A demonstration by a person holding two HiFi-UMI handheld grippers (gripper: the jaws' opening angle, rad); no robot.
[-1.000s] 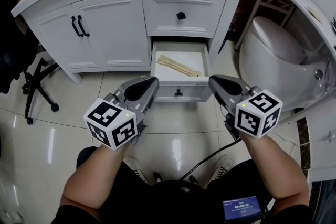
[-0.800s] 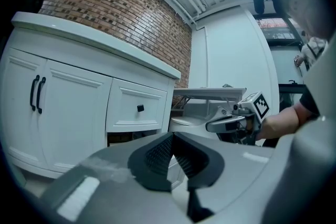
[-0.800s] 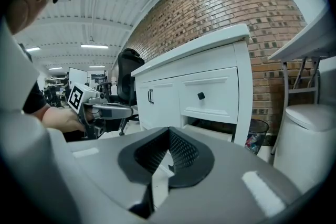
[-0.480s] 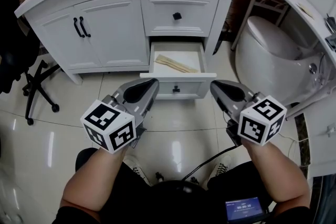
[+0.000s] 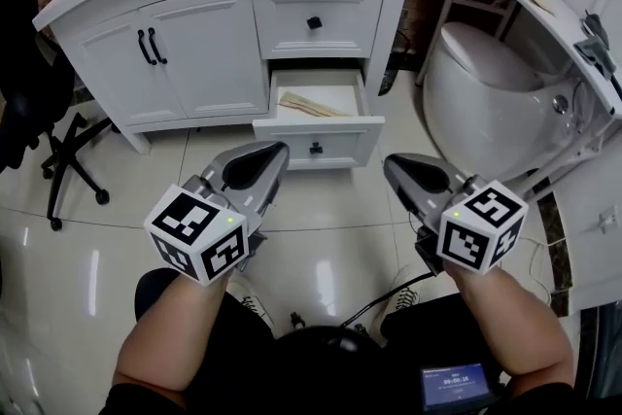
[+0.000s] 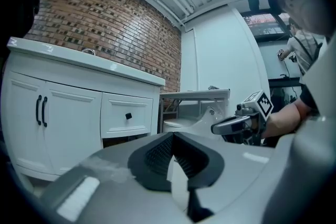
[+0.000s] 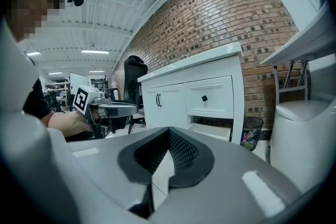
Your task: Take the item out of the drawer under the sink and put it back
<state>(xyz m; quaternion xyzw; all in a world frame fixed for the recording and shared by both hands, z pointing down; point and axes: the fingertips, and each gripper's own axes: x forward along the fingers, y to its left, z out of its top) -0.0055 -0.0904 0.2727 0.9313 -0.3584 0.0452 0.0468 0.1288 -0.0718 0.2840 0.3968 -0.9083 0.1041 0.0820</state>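
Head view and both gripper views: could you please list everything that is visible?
vanity cabinet: one, white, against the brick wall
upper drawer: one, white, shut
lower drawer: one, white, pulled open
wooden item: one or two pieces, tan, inside the lower drawer
toilet: one, white, right of cabinet
office chair: one, black, left of cabinet
waste bin: one, dark, between cabinet and toilet
floor: pale glossy tiles
left tool: one, grey, shut, empty
right tool: one, grey, shut, empty

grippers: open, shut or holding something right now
Left gripper: shut, holding nothing.
Right gripper: shut, holding nothing.
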